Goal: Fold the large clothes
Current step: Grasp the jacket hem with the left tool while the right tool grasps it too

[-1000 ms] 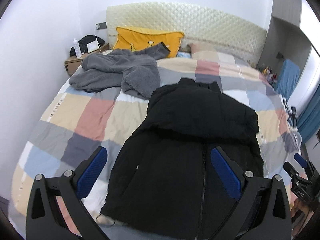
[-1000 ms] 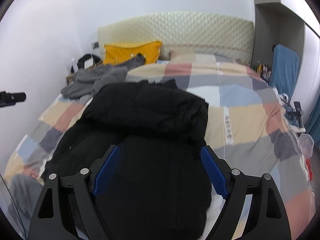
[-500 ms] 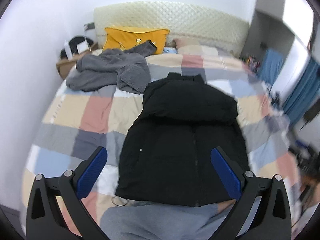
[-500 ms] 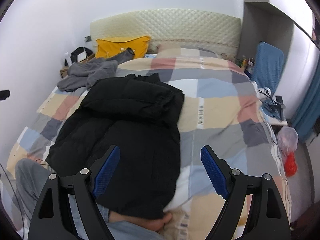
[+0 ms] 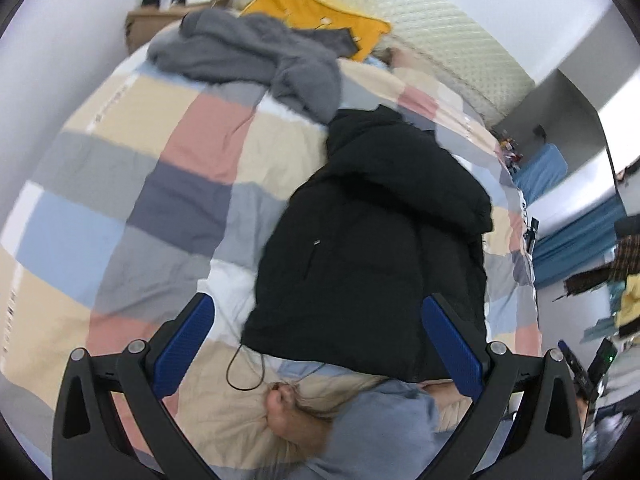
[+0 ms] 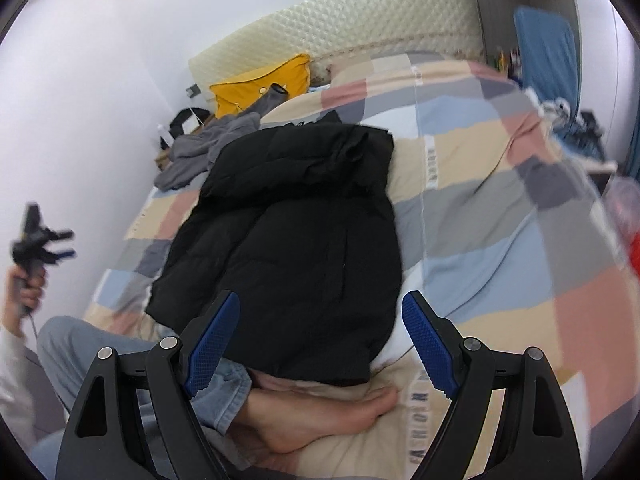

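both views are swinging off the earlier square framing.

left wrist: left gripper is hanging released, empty, over the black jacket hem on the checked quilt.

right wrist: right gripper is spread wide, gripping nothing; jacket is lying sleeves-in, likely awaiting the hem fold.

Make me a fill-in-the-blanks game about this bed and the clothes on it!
1. The big jacket spread on the checked bedspread is ____ in colour.
2. The pillow by the headboard is ____.
3. The crumpled fleece beside the pillow is ____.
4. The right gripper has jaws that are ____, with nothing between its pads.

Missing words: black; yellow; grey; open
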### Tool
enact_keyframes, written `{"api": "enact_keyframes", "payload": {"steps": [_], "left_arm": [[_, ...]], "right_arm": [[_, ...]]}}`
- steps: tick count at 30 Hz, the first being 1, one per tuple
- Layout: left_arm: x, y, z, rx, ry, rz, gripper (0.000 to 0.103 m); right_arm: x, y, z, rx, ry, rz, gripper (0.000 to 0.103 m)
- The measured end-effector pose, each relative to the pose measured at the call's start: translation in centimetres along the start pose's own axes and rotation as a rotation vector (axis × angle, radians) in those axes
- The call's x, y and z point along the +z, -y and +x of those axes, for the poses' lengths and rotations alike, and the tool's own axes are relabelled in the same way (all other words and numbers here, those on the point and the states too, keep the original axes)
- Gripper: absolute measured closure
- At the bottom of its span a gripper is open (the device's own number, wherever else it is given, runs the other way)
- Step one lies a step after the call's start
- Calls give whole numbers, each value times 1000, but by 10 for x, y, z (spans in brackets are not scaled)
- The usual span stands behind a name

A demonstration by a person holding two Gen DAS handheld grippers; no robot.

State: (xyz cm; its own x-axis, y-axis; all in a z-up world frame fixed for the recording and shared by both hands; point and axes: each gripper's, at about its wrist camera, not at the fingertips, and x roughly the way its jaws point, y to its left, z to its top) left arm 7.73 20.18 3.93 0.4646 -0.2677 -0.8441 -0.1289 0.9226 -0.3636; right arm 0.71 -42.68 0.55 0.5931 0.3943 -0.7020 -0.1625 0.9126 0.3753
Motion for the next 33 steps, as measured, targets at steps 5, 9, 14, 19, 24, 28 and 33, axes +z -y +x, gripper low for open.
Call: {"api": "enact_keyframes", "payload": {"steps": [5, 9, 14, 19, 24, 28, 33], "left_arm": [[-14, -43, 46, -127, -62, -61, 2], [-23, -66, 84, -215, -103, -89, 6], [-32, -96, 123, -262, -130, -129, 10], [-42, -119, 166, -329, -171, -200, 16], [-53, -112, 201, -382, -221, -198, 19], [-52, -103, 215, -398, -233, -172, 19], [-52, -91, 234, -343, -251, -119, 14]], "right_arm": [[-18, 24, 30, -1, -41, 47, 25], [-32, 45, 55, 43, -73, 106, 34], [-49, 68, 94, 96, -134, 187, 34], [-64, 85, 128, 138, -189, 256, 33], [-74, 95, 148, 174, -231, 293, 30], [-77, 97, 162, 200, -266, 308, 25], [-79, 91, 182, 216, -289, 319, 22]]}}
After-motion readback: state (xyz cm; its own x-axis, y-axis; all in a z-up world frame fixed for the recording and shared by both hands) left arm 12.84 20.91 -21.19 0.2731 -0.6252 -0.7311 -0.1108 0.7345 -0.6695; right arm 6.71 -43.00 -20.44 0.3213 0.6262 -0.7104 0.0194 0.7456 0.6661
